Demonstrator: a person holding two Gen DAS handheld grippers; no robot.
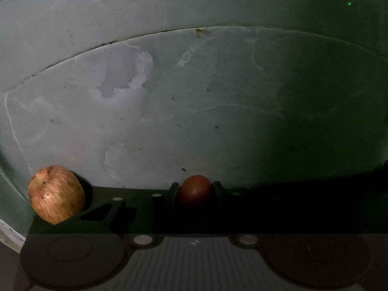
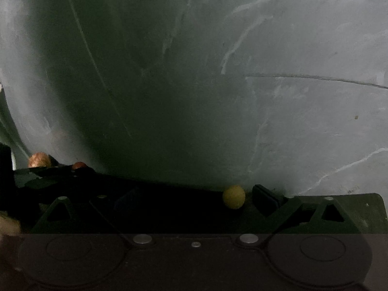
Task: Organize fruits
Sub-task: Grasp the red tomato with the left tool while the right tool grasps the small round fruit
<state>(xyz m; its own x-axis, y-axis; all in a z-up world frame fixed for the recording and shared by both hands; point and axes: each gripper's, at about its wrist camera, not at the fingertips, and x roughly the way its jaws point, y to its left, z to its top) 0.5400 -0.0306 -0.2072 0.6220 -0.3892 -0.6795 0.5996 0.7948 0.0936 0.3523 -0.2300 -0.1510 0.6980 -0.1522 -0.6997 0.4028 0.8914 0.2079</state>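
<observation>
The left claw (image 1: 195, 190) points steeply down toward a pale, scuffed marble-like surface (image 1: 194, 97), and its two dark fingers (image 1: 173, 190) stand close together on either side of a small dark-red fruit (image 1: 195, 189), pressing against its flanks so that the fruit is clamped between them. Only the short tips of the fingers rise above the dark body of the tool in the left wrist view; the rest lies in deep shadow. To the left of that claw, apart from it, a streaked red-and-yellow apple (image 1: 56, 194) lies tilted on the surface, its stem hollow turned up and toward the camera, its lower edge hidden behind the tool's body. The right claw (image 2: 194, 194) also points steeply down toward the same pale surface, with its jaws spread wide: one dark finger (image 2: 264, 196) shows clearly on the right side, while the other on the left is lost in shadow and hard to make out. A small round yellow fruit (image 2: 234, 197) sits on the surface between the fingers, just beside the right-hand one but not touching it, so this claw holds nothing. Far to the left in the right wrist view, the apple and the red fruit show small above the dark shape of the left tool.
</observation>
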